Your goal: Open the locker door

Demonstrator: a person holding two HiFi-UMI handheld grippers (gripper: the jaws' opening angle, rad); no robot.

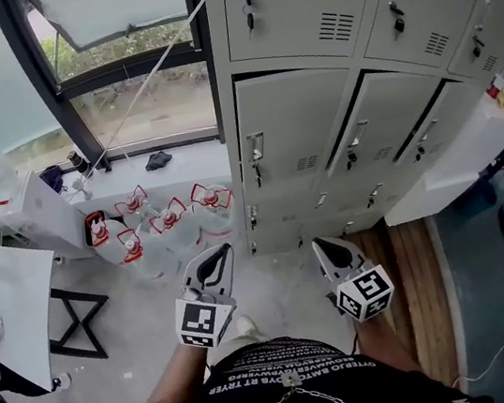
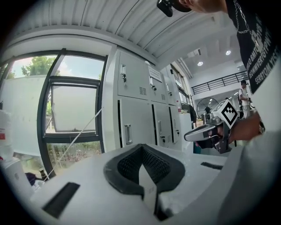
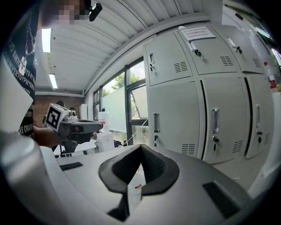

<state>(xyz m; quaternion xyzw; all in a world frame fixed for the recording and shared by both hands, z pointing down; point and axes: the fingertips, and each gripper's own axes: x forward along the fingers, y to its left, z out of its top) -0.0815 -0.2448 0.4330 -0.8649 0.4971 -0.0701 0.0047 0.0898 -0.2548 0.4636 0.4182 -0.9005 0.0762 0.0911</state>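
The left gripper (image 1: 213, 266) and right gripper (image 1: 332, 254) are hanging low at the frame's centre, each with its jaws pressed together on nothing. Above them, filling the upper right, the lockers (image 1: 316, 129) are standing with doors closed. Bottles (image 1: 165, 221) are sitting left of centre.

Closed right claw (image 3: 140, 148) faces lockers (image 3: 175, 118).

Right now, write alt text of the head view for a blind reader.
A person stands facing a bank of pale grey lockers, doors shut, holding the left gripper and right gripper low in front, jaws together and clear of the lockers. Large water bottles stand on the floor at left, below a window.
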